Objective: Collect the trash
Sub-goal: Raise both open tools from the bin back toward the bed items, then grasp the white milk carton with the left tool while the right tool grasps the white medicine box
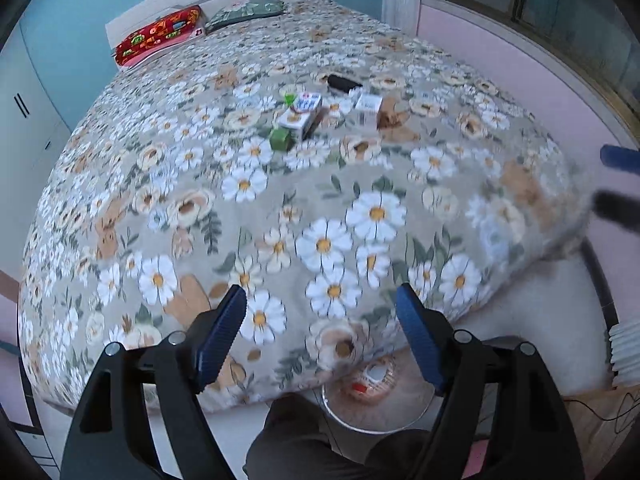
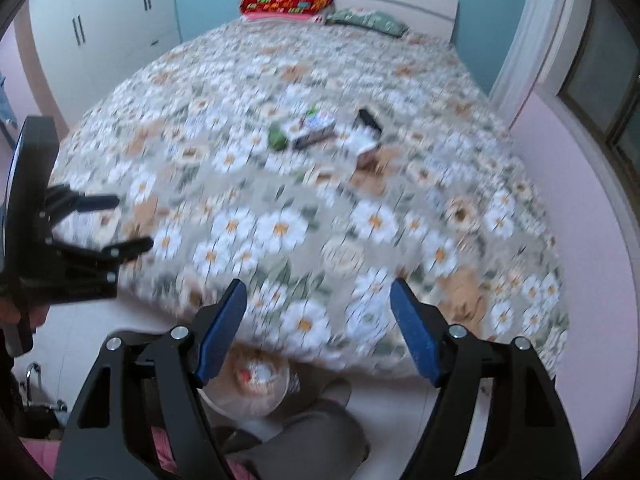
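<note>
Both the left gripper (image 1: 322, 322) and right gripper (image 2: 318, 316) hang with jaws apart and empty above the bed's (image 1: 192, 208) foot, the small boxes (image 1: 304, 114) of trash lying well beyond them mid-bed, and what seems a trash bin (image 1: 376, 400) directly below.

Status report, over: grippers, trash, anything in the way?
Left gripper and right gripper open, empty. Trash pile on bed, bin below. Path clear.
</note>
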The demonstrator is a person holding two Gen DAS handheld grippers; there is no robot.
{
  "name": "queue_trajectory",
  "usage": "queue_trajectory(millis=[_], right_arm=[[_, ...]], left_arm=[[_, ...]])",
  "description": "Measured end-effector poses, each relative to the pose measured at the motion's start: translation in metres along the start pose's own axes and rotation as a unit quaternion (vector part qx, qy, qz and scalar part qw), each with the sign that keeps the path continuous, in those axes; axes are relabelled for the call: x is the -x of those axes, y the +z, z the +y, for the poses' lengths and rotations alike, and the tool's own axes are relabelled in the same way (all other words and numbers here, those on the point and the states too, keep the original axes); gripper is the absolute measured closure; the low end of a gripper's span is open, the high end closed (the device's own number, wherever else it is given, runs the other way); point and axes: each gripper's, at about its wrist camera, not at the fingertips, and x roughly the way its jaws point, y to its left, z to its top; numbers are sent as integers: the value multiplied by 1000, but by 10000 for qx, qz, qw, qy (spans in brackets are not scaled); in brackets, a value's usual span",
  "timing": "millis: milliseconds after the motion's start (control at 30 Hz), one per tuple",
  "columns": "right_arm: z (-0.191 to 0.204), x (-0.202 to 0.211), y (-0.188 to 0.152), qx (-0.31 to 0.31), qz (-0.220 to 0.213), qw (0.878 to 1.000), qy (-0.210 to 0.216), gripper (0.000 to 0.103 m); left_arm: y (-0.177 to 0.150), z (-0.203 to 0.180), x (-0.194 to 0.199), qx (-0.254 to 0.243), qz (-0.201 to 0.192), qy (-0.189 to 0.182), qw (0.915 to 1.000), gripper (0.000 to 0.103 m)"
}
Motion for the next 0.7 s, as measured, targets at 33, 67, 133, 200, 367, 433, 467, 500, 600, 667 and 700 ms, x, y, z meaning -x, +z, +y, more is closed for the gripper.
queue_trajectory(millis=[33, 67, 133, 200, 367, 433, 467, 500, 600, 667, 700], right_arm=[[-3, 0, 7, -30, -25, 10000, 14, 28], [-6, 1, 15, -72, -47, 10000, 32, 28], [-11, 0, 33, -166, -70, 9998, 40, 26], [-18, -4, 52, -282, -82, 9996, 25, 24], [-32, -19, 91, -597, -17, 9982, 107, 23], [-38, -28, 107, -731, 13, 9972, 127, 23], [-41, -33, 117, -793, 42, 9967, 141, 23], [-43, -37, 122, -835, 50, 9964, 145, 23], [-50, -50, 144, -941, 81, 9955, 91, 23], [-52, -58, 155, -1000, 110, 9949, 113, 23], [-54, -63, 161, -1042, 136, 9944, 138, 23]], left_arm=[[9, 2, 2, -1, -42, 17, 10000, 22], [17, 3, 4, -15, -90, 29, 10000, 21], [34, 6, 6, -14, -175, 43, 9998, 19], [50, 9, 5, -7, -213, 26, 9998, 17], [90, 14, -7, -52, -253, 114, 9996, 15], [103, 16, -13, -82, -259, 147, 9995, 15], [111, 16, -18, -112, -250, 158, 9995, 14], [116, 16, -22, -132, -240, 174, 9995, 14], [136, 14, -41, -309, -176, 334, 9988, 14], [146, 14, -52, -364, -147, 397, 9984, 14], [151, 14, -58, -367, -126, 403, 9984, 14]])
